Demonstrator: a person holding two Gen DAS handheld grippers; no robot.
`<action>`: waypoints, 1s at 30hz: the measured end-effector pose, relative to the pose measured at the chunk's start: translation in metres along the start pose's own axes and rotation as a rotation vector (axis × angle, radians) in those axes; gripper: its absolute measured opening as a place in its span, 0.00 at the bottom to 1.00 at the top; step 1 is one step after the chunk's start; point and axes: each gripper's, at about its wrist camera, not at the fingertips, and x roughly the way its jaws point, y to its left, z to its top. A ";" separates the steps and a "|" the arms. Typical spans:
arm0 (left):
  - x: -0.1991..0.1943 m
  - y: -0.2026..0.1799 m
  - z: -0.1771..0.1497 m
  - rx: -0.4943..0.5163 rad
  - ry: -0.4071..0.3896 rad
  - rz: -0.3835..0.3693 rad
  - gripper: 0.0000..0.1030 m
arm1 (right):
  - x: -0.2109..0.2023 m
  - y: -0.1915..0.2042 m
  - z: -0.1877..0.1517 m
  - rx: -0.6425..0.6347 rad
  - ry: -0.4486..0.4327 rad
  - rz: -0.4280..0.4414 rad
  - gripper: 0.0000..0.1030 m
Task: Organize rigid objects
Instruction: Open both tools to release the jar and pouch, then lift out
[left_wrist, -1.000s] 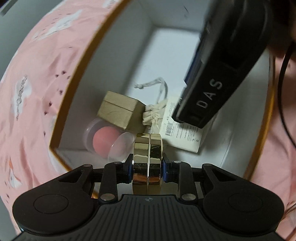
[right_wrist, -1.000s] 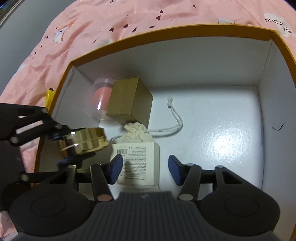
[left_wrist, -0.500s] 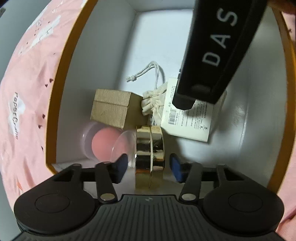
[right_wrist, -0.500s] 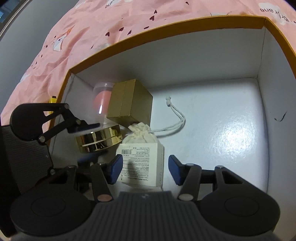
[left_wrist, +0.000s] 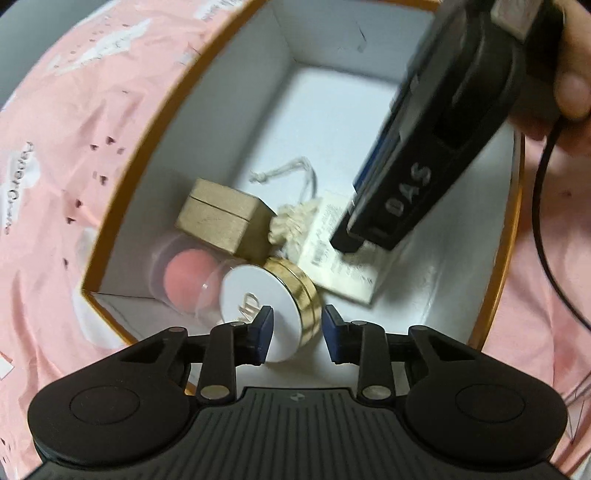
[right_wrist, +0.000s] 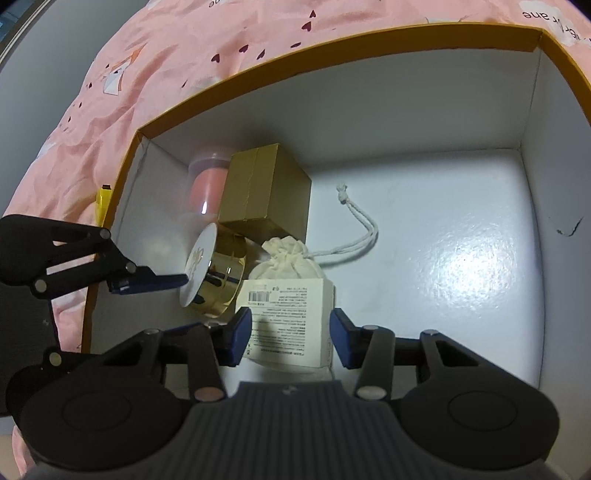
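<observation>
A gold round tin with a white lid (left_wrist: 273, 299) lies tilted in the near left corner of the orange-rimmed white box (left_wrist: 207, 122), leaning against a gold cube box (left_wrist: 225, 216). My left gripper (left_wrist: 297, 334) is open with the tin just beyond its fingertips, free of them. In the right wrist view the tin (right_wrist: 216, 275) rests beside the left gripper's finger (right_wrist: 147, 282). My right gripper (right_wrist: 290, 334) is open and empty, above a white labelled carton (right_wrist: 291, 319).
In the box also lie a clear case with a pink sponge (right_wrist: 208, 181), a cream drawstring pouch (right_wrist: 286, 260) and the carton (left_wrist: 343, 266). The right gripper's black body (left_wrist: 436, 147) hangs over the box. Pink bedding (right_wrist: 166, 66) surrounds the box.
My left gripper opened and let go of the gold tin, which tipped over onto the box floor against the gold cube. The left gripper drew back a little.
</observation>
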 end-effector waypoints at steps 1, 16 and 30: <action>-0.002 0.003 0.000 -0.022 -0.017 0.001 0.33 | 0.000 0.000 0.000 0.002 0.000 -0.004 0.46; -0.039 0.010 -0.023 -0.050 -0.122 -0.034 0.30 | 0.017 0.034 0.005 -0.116 0.103 -0.122 0.70; -0.085 0.010 -0.075 -0.181 -0.253 -0.013 0.30 | 0.059 0.066 0.017 -0.250 0.236 -0.317 0.71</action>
